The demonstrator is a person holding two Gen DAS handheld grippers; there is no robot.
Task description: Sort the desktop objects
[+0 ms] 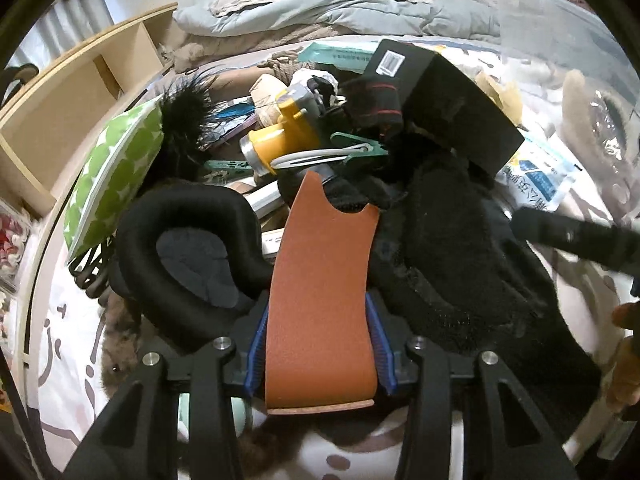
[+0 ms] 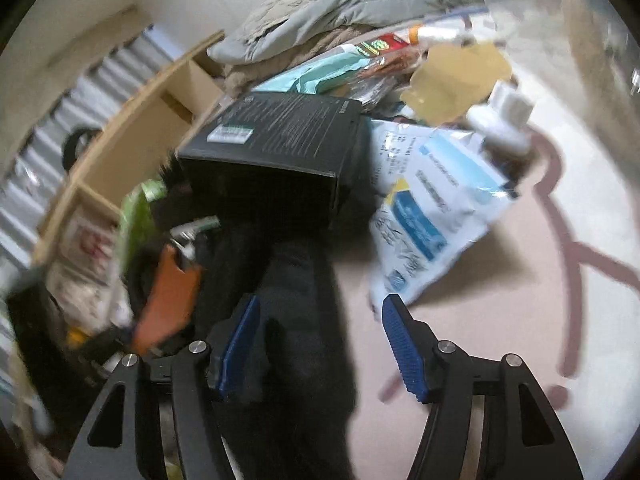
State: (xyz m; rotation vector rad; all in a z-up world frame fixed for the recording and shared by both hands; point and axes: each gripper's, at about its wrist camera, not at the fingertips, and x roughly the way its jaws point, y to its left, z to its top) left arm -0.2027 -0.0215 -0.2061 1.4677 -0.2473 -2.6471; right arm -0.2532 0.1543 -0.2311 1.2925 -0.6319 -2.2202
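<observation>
My left gripper is shut on an orange leather sleeve, which stands up between the blue pads; the sleeve also shows in the right wrist view. Beyond it lies a pile: a yellow toy camera, a black box, a black padded cushion ring and black fleece cloth. My right gripper is open, with black fleece cloth lying between its fingers by the left pad. The black box is ahead of it.
A green dotted pouch and a wooden shelf are at the left. A blue-and-white packet lies right of the box. Folded blankets are at the back. The patterned sheet shows bare at the right.
</observation>
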